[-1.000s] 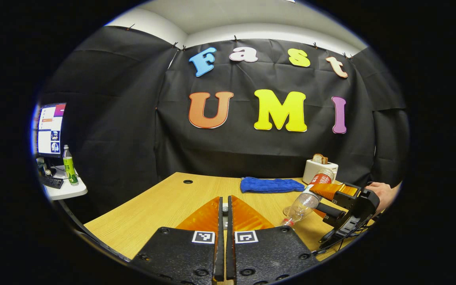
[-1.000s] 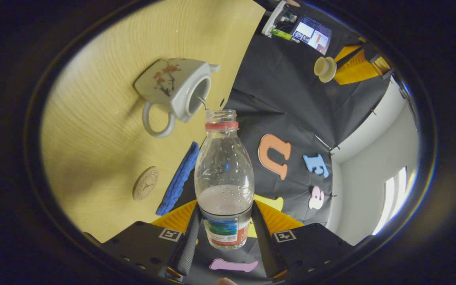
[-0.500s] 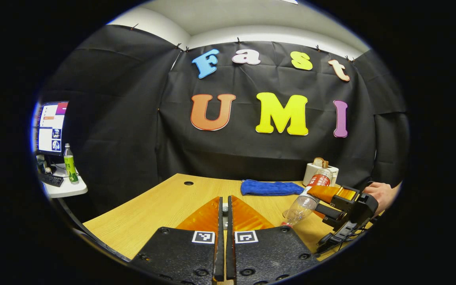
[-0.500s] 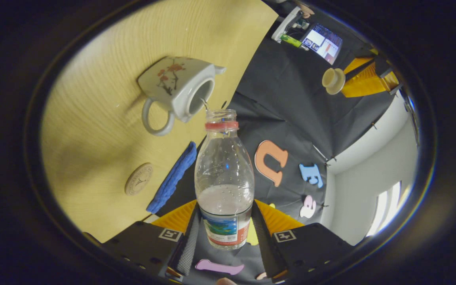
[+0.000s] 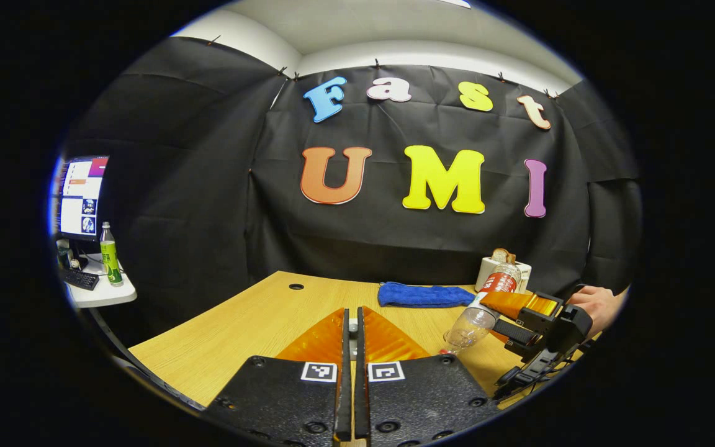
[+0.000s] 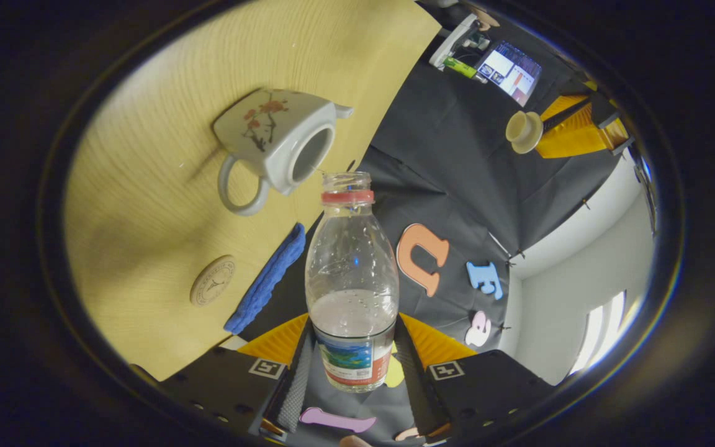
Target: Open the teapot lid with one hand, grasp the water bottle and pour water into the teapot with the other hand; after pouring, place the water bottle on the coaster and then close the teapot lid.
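Right gripper [image 6: 352, 366] jaws clamp the water bottle [image 6: 351, 279], tipped, mouth just ahead over the open teapot [image 6: 277, 139]. Keep the stream centred. Left gripper [image 5: 351, 347] jaws pinch the lid [image 6: 521, 131].

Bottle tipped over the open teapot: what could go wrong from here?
1. The bottle mouth sits at the edge of the teapot opening, not squarely over it, so a thin stream could miss and wet the table.
2. The right gripper grips the bottle low, near its base; tipped, it might pivot or slip.
3. The left gripper holds the lid up by its small knob; it could drop.
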